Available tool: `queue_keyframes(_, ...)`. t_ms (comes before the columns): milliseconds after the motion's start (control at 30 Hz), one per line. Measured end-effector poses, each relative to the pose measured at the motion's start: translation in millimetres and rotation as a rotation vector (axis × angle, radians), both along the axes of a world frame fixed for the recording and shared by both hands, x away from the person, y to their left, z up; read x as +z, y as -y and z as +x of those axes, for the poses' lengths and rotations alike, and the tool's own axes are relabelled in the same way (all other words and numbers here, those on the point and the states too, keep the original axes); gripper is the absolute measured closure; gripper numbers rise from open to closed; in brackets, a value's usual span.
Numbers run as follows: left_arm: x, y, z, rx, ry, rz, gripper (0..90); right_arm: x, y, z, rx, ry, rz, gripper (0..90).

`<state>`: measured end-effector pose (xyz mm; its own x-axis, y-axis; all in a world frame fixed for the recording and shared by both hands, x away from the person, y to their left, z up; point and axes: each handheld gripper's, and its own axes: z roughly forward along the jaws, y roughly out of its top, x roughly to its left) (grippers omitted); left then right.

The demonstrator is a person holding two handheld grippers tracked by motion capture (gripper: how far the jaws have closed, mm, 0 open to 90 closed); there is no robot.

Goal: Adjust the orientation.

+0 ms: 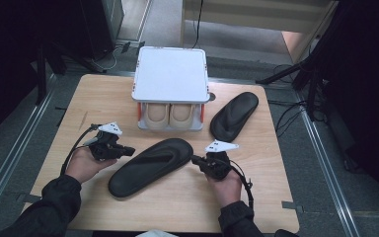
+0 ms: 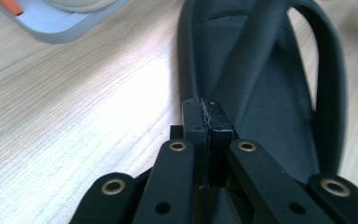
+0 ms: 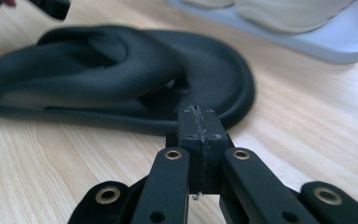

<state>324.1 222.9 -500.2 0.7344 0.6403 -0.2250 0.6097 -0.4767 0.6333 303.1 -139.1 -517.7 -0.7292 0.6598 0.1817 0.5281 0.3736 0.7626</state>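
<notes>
left tongs (image 1: 127, 150): jaws together, empty, beside near black slipper's (image 1: 150, 166) strap | near black slipper: flat on table (image 1: 187, 197), between both tongs | right tongs (image 1: 196, 159): jaws together, empty, at slipper's toe rim | rack (image 1: 170, 74): 2 beige shoes (image 1: 169, 115) | 2nd slipper (image 1: 234, 115): right of rack

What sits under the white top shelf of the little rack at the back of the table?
Under the white top shelf, a pair of beige shoes rests on the lower tier, toes forward. Their rear parts are hidden by the shelf.
</notes>
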Motion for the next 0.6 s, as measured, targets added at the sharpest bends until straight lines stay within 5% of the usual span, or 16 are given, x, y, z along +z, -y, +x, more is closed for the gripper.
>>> queue_keyframes(333, -13.5, 2.9, -0.2, 0.003, -0.021, 0.021, 90.0, -16.6, -22.9, 3.0, 0.044, -0.030, -0.059, 90.0)
queue_keyframes(600, -15.8, 0.6, -8.8, 0.000, -0.042, -0.008, 90.0, -17.1, -24.0, 8.9, 0.038, -0.033, -0.054, 90.0)
